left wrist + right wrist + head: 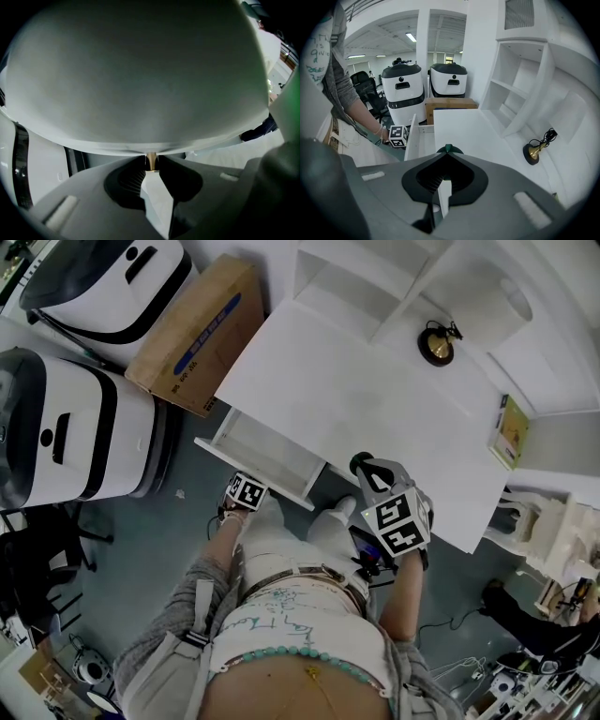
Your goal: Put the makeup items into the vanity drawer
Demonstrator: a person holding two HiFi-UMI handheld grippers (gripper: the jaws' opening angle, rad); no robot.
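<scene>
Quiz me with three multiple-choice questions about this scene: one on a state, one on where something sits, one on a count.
1. The drawer is: A shut; B pulled open; C lying on the floor.
2. The brass object sits: A in the drawer; B on the floor; C on the desk top.
3. How many rounded white machines stand beside the desk? A two; B one; C four.
Answers: 1 B, its bare inside shows in the head view. 2 C, it rests near the shelves. 3 A, two stand by the cardboard box.
</scene>
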